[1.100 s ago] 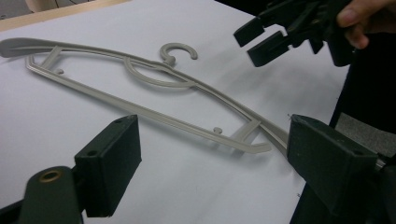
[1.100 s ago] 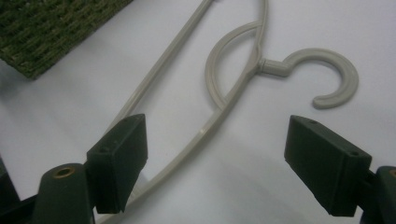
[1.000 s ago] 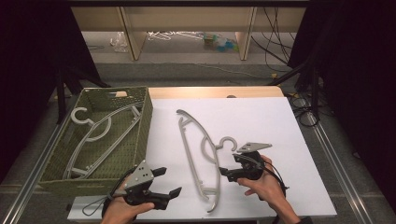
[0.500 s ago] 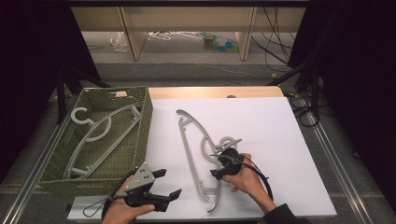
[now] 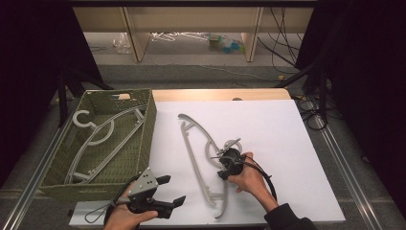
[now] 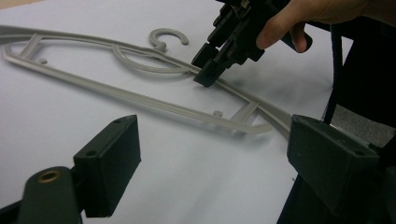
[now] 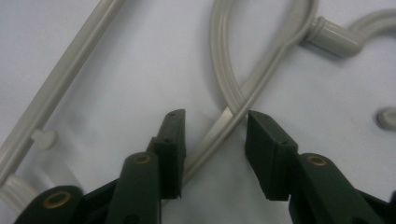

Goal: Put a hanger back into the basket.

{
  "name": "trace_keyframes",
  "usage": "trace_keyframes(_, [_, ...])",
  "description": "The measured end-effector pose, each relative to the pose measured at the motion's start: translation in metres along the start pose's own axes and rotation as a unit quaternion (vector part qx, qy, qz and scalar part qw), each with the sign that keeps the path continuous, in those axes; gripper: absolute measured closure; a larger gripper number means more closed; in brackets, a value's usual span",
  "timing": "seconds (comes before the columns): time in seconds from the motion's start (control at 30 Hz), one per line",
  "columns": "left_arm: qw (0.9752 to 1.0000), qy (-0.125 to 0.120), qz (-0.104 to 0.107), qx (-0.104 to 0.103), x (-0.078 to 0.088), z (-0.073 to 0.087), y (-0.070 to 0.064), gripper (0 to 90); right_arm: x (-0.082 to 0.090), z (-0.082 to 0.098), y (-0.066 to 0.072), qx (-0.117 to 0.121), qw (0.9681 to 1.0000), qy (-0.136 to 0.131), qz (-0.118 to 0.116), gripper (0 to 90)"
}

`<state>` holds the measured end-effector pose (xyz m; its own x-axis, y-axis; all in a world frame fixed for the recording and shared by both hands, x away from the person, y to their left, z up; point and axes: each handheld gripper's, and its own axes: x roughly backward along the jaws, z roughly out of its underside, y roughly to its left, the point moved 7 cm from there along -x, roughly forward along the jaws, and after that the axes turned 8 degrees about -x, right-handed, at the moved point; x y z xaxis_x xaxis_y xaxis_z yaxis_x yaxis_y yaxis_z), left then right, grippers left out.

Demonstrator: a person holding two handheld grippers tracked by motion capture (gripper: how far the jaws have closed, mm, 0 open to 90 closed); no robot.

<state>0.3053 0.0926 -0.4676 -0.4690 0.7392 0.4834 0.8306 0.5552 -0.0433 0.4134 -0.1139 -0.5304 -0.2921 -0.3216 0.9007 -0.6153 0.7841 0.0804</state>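
2 jaws of the right hand-held gripper [image 7: 212, 140] straddle the grey plastic hanger [image 5: 201, 158], closing but not yet pressing its ribbed curved arm. The hanger's long axis runs toward the surface's [image 5: 287, 129] near edge. The left hand-held gripper [image 5: 165, 194] waits, jaws apart.

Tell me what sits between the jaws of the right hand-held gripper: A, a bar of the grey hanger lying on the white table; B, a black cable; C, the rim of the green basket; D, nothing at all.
A: in the right gripper view the right hand-held gripper straddles a bar of the grey hanger on the white table; its jaws have just been closing, with gaps to the pads.
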Motion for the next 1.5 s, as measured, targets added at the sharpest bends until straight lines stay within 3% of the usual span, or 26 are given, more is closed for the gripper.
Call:
trace_keyframes(0.07, [0.9999,-0.004,0.004,0.013,-0.001,0.0,0.0,17.5,0.001,0.0,-0.003,0.0,1.0,-0.001,-0.003,67.0])
trace_keyframes(0.23, [0.9999,-0.003,0.008,0.008,-0.001,0.001,0.001,17.6,0.002,-0.001,-0.01,-0.001,0.9998,0.002,-0.018,77.5])
trace_keyframes(0.33, [0.9999,-0.002,0.008,0.008,-0.001,0.001,0.001,17.6,0.002,-0.001,-0.012,0.013,0.9997,0.007,-0.02,77.5])
trace_keyframes(0.4, [0.9999,-0.002,0.003,0.016,0.0,0.001,0.001,17.7,0.004,-0.001,-0.013,0.036,0.9992,0.014,-0.005,77.8])
trace_keyframes(0.47, [1.0,-0.003,0.002,0.008,0.001,0.0,0.003,17.7,0.006,0.001,-0.017,0.054,0.9983,0.021,0.009,78.7])
trace_keyframes(0.57, [0.9998,-0.004,0.0,0.019,0.001,0.0,0.003,17.7,0.009,0.005,-0.023,0.067,0.9972,0.028,0.018,80.4])
trace_keyframes(0.7, [0.9999,-0.006,0.004,0.014,0.0,0.0,0.004,17.7,0.008,0.005,-0.025,0.065,0.9975,0.027,0.009,80.1])
trace_keyframes(0.83, [0.9998,-0.002,-0.001,0.02,-0.001,0.001,0.003,17.8,0.008,0.004,-0.026,0.044,0.9986,0.03,0.002,79.3])
trace_keyframes(0.93, [0.9999,0.0,0.001,0.01,-0.002,0.001,0.004,17.8,0.007,0.004,-0.025,0.036,0.9987,0.034,0.006,79.4])
trace_keyframes(1.2, [0.9999,-0.004,-0.007,0.011,-0.009,-0.006,0.008,18.8,0.008,0.003,-0.027,0.051,0.9982,0.032,0.005,81.7])
trace_keyframes(1.27, [0.9998,-0.007,-0.012,0.012,-0.013,-0.01,0.011,19.4,0.013,0.004,-0.03,0.072,0.9965,0.038,0.02,82.0])
trace_keyframes(1.5, [0.9994,0.006,-0.032,-0.007,-0.033,-0.03,0.029,21.5,0.037,0.006,-0.034,0.122,0.9916,0.026,0.036,82.0])
